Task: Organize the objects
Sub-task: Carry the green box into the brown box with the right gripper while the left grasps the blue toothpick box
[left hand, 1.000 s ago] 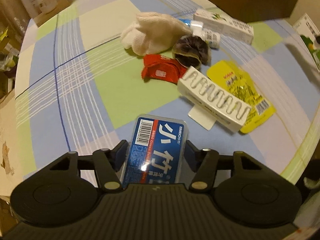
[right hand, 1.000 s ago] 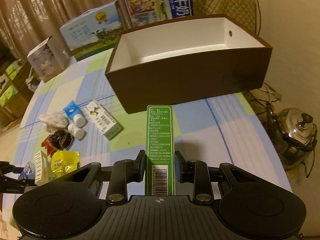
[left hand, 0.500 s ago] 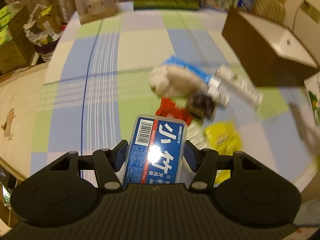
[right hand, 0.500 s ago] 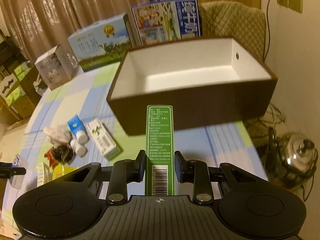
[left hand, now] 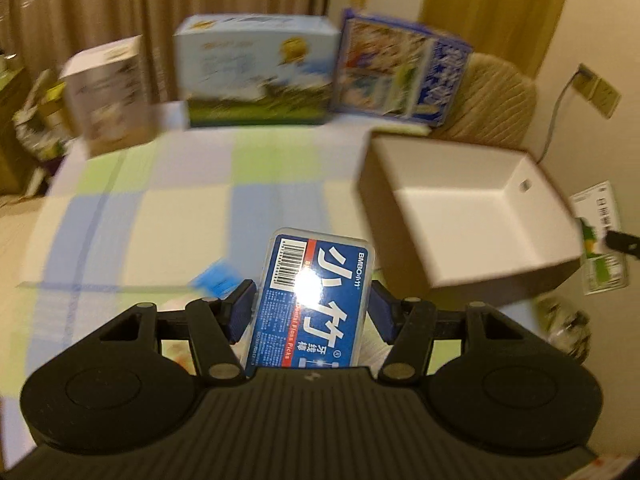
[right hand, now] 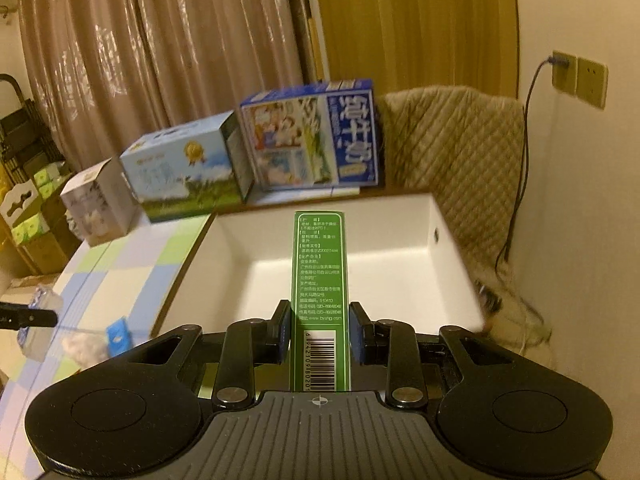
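Note:
My left gripper (left hand: 312, 308) is shut on a blue floss pick box (left hand: 316, 296) and holds it above the checked tablecloth, left of the brown storage box with the white inside (left hand: 480, 216). My right gripper (right hand: 318, 332) is shut on a tall green carton (right hand: 320, 276) and holds it over the near edge of the same storage box (right hand: 400, 264). The green carton also shows at the far right of the left wrist view (left hand: 600, 240). The left gripper with its floss box shows at the left edge of the right wrist view (right hand: 36, 316).
Milk cartons (right hand: 312, 140) and other boxes (right hand: 180, 168) stand along the table's far edge. A quilted chair back (right hand: 452, 152) is behind the storage box. A blue-capped item (right hand: 118, 334) and a white cloth (right hand: 82, 348) lie on the table at left.
Both grippers have risen and moved toward the storage box with their loads. The right gripper is now over the box's near edge. The pile of loose items has dropped out of the left view.

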The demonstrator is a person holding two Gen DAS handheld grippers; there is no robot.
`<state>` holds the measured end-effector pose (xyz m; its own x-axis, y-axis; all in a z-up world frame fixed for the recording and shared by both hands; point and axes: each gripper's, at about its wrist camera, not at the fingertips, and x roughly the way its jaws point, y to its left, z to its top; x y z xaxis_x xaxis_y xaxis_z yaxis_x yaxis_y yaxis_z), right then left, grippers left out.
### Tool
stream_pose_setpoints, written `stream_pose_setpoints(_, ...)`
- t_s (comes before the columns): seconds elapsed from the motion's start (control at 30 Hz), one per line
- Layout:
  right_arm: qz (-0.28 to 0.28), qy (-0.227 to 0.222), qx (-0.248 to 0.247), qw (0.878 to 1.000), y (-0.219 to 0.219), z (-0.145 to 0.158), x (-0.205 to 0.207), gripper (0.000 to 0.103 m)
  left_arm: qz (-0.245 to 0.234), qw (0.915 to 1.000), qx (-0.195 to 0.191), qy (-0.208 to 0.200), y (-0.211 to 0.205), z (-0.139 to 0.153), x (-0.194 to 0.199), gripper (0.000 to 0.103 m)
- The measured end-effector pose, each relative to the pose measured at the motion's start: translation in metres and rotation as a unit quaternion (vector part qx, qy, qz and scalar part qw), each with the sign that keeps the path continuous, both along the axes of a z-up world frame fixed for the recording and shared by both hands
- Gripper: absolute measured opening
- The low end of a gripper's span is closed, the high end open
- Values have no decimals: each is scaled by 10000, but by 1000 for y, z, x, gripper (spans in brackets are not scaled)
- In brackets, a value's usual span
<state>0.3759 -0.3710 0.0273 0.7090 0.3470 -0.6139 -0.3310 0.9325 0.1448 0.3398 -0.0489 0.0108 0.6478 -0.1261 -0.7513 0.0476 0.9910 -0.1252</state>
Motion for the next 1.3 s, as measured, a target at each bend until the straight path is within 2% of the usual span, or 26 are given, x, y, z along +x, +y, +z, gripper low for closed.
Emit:
stream_pose_setpoints(0.17,60,-62,-108,9999,-9,2,44,27,-192,9998,-81,-65,-69,6,48,56)
stream_pose_setpoints(0.37,98,183,-287,9994,-18,-13,90,27,-223,9996,-159,69,-137,-2,101,56)
stream_pose_setpoints(0.57,162,886,-483,9948,-21,-59,121,27,-169,9967,-125,779,-184,-45,145,56)
stream_pose_setpoints(0.77,138,1294,-814,9881,-23,-93,137,27,-56,9913,136,1311,-203,-89,162,56)
stream_pose_setpoints(1.03,111,1095,-1390,9842,-21,-100,148,27,113,9887,291,1464,-200,-108,169,56)
stream_pose_setpoints(1.1,175,1066,-1380,9845,-21,-98,148,30,148,9885,310,1474,-199,-109,170,56)
stream_pose_setpoints(1.17,202,1068,-1319,9853,-21,-97,146,38,169,9884,304,1480,-196,-110,171,56)
stream_pose_setpoints(1.3,175,1086,-1152,9872,-22,-93,143,47,150,9892,354,1418,-193,-109,171,58)
